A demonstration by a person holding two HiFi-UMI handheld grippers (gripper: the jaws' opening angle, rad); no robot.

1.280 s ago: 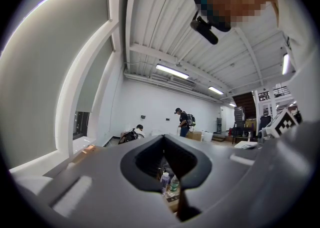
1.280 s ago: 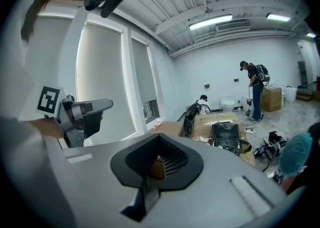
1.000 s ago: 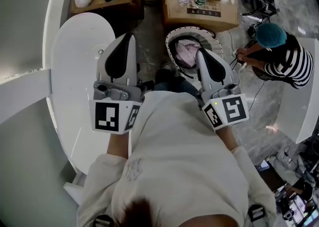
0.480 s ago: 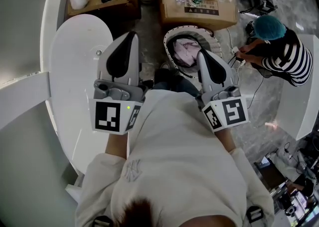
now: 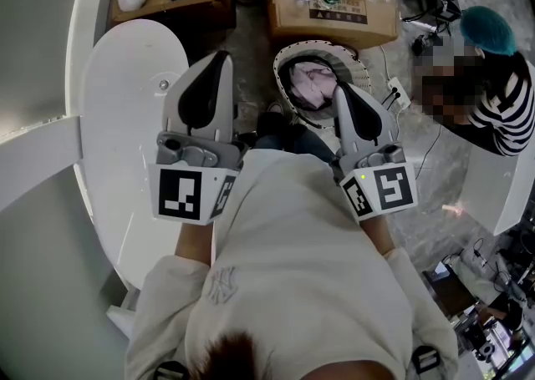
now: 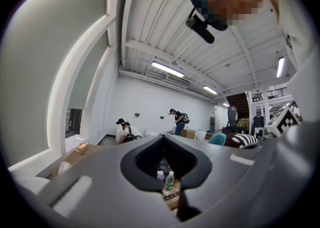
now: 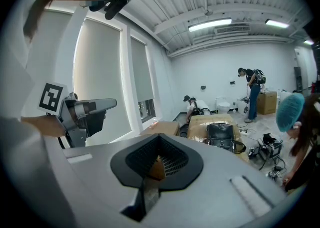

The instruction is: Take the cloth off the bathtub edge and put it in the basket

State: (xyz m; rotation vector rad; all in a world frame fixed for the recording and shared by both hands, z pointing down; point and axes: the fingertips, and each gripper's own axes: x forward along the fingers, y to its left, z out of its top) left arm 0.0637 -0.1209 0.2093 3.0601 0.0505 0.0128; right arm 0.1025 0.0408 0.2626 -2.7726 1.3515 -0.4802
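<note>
The main risk, as I judge it, sits with the right gripper: its tip hangs over the near rim of the round dark mesh basket with a pale dotted rim, and a careless swing or drop of that hand could clip the rim and tip the light basket, spilling what is inside. The person in a striped top crouches at 2 o'clock beside loose cables on the floor, so a wide sweep that way could snag or bump them. Both grippers are closed with nothing between their jaws; the left gripper points out past the white oval bathtub, whose visible edge at 10 o'clock lies bare

The pale pink crumpled cloth lies inside the basket at 12 o'clock, bunched in soft folds toward the middle and well below the rim. It looks limp and light, and the task appears finished
</note>
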